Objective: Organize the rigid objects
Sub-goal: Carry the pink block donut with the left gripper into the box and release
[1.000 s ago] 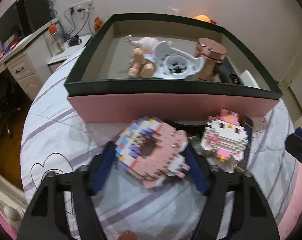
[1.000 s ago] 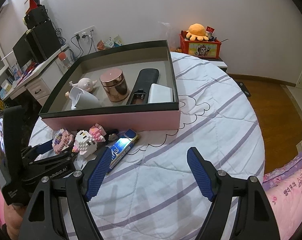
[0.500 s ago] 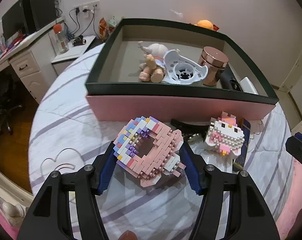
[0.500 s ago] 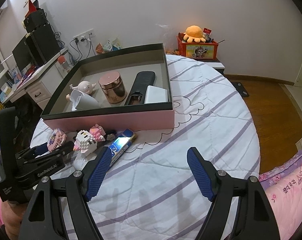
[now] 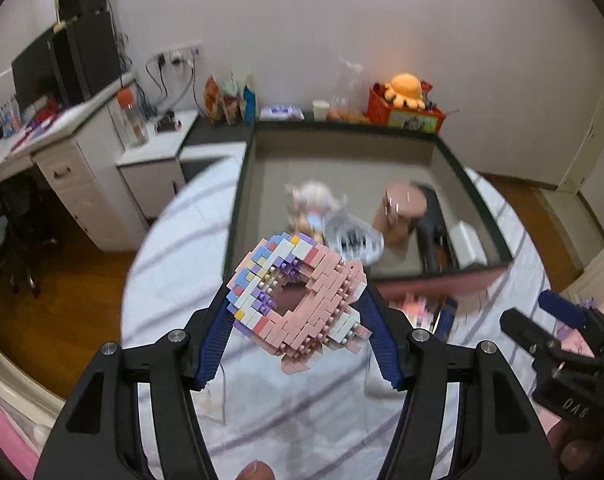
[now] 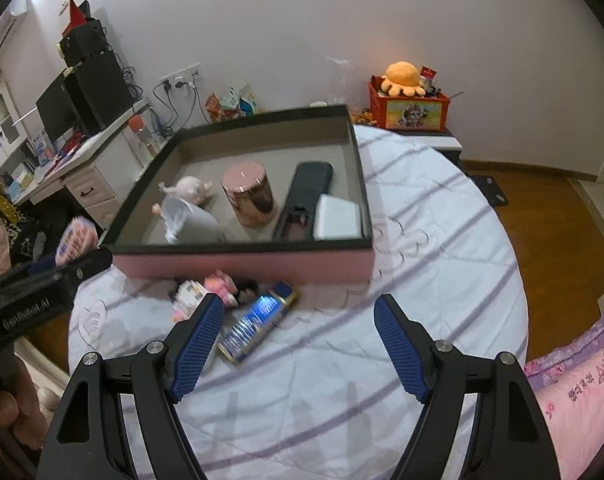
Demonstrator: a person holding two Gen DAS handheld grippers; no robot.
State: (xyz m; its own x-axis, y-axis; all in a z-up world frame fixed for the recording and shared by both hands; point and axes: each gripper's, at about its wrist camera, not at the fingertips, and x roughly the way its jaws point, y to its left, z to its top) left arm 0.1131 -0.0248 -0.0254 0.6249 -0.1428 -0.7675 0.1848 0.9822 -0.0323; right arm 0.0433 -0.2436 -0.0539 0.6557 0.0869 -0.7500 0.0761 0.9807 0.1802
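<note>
My left gripper (image 5: 296, 300) is shut on a pink and purple brick-built donut (image 5: 298, 296), lifted above the bed in front of the open pink box (image 5: 434, 286). In the right wrist view the same donut (image 6: 76, 236) shows at the far left, level with the box (image 6: 242, 264) rim. My right gripper (image 6: 298, 312) stands open over the quilt with nothing between its fingers. Just beyond its left finger lie a pink and white brick-built cat figure (image 6: 206, 290) and a blue shiny pack (image 6: 258, 320).
Inside the box sit a doll (image 6: 188, 190), a white plastic piece (image 6: 182, 216), a rose-gold tin (image 6: 250, 196), a black case (image 6: 306, 192) and a white block (image 6: 336, 216). A desk (image 5: 62, 148) stands left of the bed; a red toy crate (image 6: 408, 110) sits behind.
My left gripper has risen with the donut, from the quilt to above the box's near wall. The right gripper has hardly moved.
</note>
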